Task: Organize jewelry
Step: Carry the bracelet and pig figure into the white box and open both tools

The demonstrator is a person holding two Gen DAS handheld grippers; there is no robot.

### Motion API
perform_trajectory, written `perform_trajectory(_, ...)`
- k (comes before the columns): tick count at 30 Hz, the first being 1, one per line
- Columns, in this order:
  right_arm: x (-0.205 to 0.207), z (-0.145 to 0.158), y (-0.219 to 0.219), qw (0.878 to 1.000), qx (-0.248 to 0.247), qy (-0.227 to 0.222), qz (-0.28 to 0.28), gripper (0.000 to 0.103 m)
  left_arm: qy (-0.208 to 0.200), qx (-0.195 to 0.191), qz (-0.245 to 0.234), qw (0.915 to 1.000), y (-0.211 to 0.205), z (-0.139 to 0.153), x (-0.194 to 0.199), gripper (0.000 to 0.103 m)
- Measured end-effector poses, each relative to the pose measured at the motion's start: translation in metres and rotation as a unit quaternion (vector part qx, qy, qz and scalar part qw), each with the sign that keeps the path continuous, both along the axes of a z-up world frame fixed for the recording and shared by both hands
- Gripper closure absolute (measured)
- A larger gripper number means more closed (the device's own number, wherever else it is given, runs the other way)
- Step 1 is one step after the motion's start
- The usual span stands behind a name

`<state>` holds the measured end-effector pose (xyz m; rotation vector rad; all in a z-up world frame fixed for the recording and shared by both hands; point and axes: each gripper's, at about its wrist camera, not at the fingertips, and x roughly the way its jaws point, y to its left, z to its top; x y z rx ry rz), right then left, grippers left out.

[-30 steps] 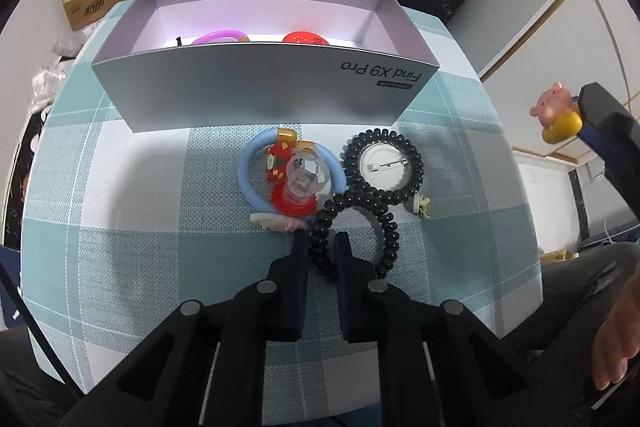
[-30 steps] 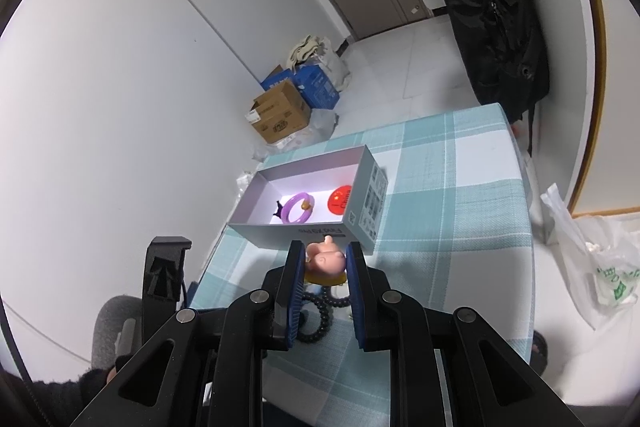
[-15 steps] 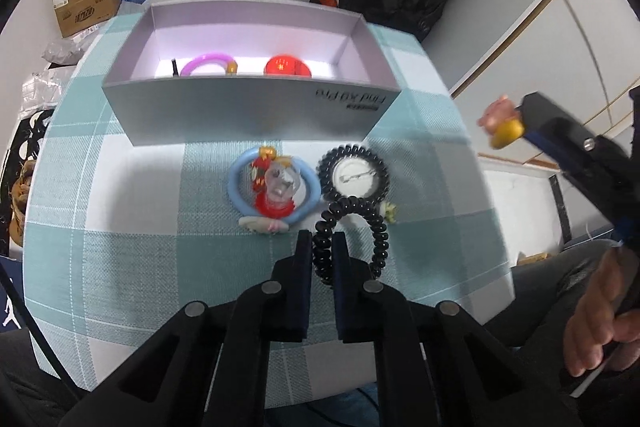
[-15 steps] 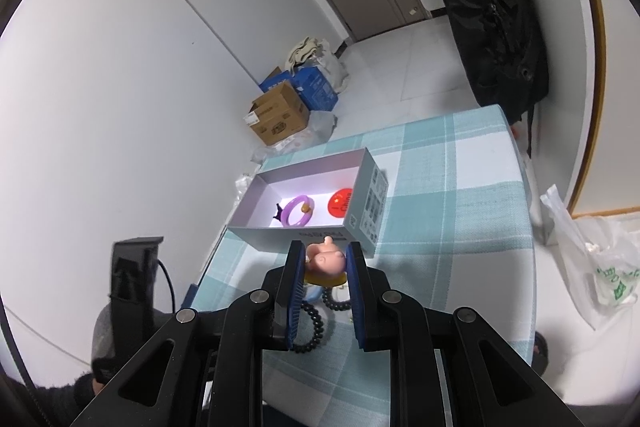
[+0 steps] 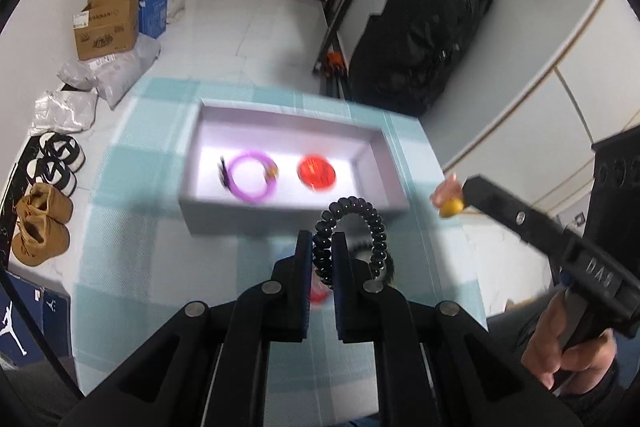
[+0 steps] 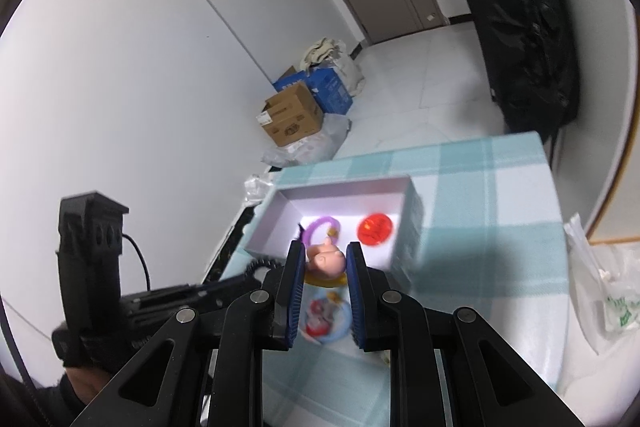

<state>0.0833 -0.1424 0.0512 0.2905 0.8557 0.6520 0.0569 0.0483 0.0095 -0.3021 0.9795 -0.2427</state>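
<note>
Left gripper (image 5: 322,247): your fingers pinch the black coil hair tie (image 5: 352,227), held above the table (image 5: 132,227) near the box.
Right gripper (image 6: 323,257): your fingers clamp the pig ring (image 6: 326,261).
Box (image 5: 288,219): holds a purple bracelet (image 5: 252,177) left, red piece (image 5: 317,173) right.
</note>
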Motion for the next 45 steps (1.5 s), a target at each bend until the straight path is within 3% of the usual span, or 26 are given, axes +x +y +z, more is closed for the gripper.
perform_trajectory(7,0.027,0.003,0.023,1.0,0.007,0.004,0.003,0.083,-0.012,0.001,0.005,0.9999,0.008,0.005,0.024,0.098)
perform_trajectory(19,0.073,-0.016,0.039,0.999,0.008,0.039,-0.006,0.083,0.008,0.013,-0.013,0.9998,0.02,-0.008,0.075,0.098)
perform_trajectory(39,0.098,-0.041,0.052,0.996,-0.014,0.084,-0.009,0.08,0.031,0.008,-0.01,0.9995,0.02,-0.021,0.087,0.098)
perform_trajectory(41,0.095,-0.039,0.047,0.997,-0.002,0.081,-0.012,0.075,0.034,-0.003,-0.009,0.9994,0.022,-0.022,0.086,0.096)
perform_trajectory(43,0.092,-0.035,0.043,0.997,0.0,0.071,-0.018,0.052,0.032,-0.012,-0.013,0.9993,0.023,-0.021,0.084,0.088)
perform_trajectory(45,0.089,-0.03,0.039,0.998,0.007,0.058,-0.021,0.047,0.024,-0.007,-0.015,0.9996,0.022,-0.018,0.08,0.081)
